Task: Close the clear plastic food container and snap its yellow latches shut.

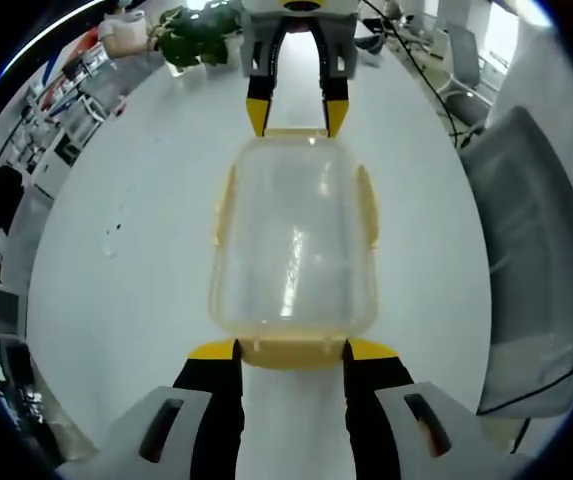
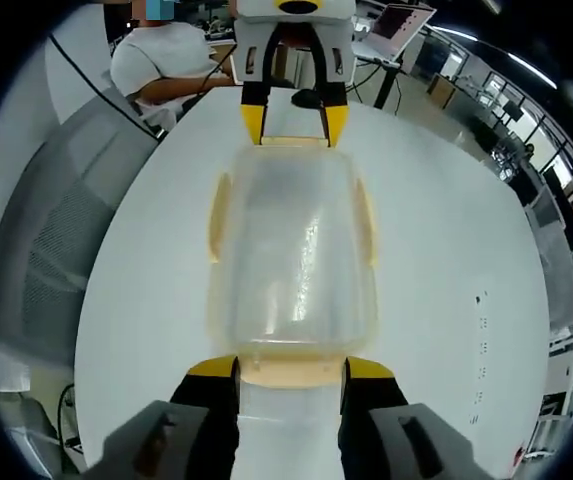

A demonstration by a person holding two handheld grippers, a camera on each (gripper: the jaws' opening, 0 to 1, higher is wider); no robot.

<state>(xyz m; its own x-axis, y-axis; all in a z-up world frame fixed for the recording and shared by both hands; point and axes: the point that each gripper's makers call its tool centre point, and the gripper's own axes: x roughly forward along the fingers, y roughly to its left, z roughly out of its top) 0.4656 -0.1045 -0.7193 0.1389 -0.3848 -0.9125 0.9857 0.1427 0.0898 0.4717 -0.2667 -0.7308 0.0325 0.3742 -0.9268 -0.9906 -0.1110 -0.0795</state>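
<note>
Clear plastic food container [image 1: 294,240] sits centre of your left gripper view on white tabletop [image 1: 126,270], lid on. Your left gripper [image 1: 291,350] at 6 o'clock, fingers spread, tips flanking near-end yellow latch [image 1: 291,353]. Your right gripper [image 1: 296,118] at 12 o'clock, fingers spread beside far-end latch [image 1: 296,133]. Side latches [image 1: 224,205] at 3 and 9 o'clock. Grey chair [image 1: 536,280] at 3 o'clock.

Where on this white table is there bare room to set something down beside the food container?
Bare table flanks the container on both long sides, out to the chair and the plant. Both short ends are crowded: left gripper, right gripper.
</note>
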